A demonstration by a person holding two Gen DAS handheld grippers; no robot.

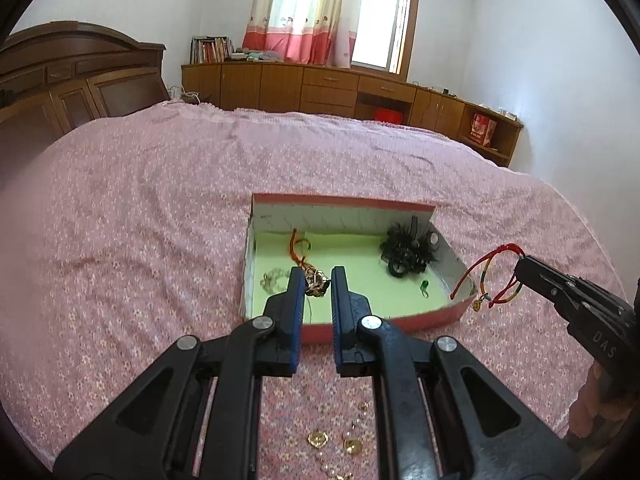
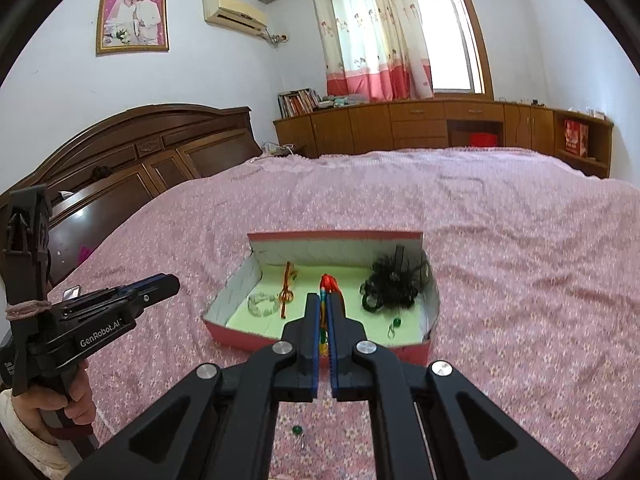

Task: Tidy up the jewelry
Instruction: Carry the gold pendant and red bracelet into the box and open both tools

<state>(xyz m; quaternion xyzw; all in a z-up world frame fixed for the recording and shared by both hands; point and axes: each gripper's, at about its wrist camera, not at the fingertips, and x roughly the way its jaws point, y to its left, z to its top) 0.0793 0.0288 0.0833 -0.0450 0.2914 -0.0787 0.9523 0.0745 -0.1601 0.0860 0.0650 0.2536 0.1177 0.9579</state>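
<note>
Loose gold pendants (image 1: pixel 318 438) lie on the bedspread (image 1: pixel 120 240) beneath the parted, empty left gripper (image 1: pixel 313 280), while the right gripper (image 2: pixel 325 304), closed, pinches a light, limp, probably snag-prone cord bracelet (image 1: pixel 486 276) by its loop over the box (image 1: pixel 424 320) near edge.

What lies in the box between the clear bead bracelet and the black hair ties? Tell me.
In the right wrist view, between the clear bead bracelet and black hair ties lie a red-orange cord piece and bare green lining.

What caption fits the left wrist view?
Open left gripper over red box; right gripper holds cord bracelet.

One red box (image 1: pixel 360 322), two tongs (image 1: pixel 314 276) (image 2: pixel 325 300), three cord bracelets (image 1: pixel 486 276), two green earrings (image 2: pixel 394 326)
</note>
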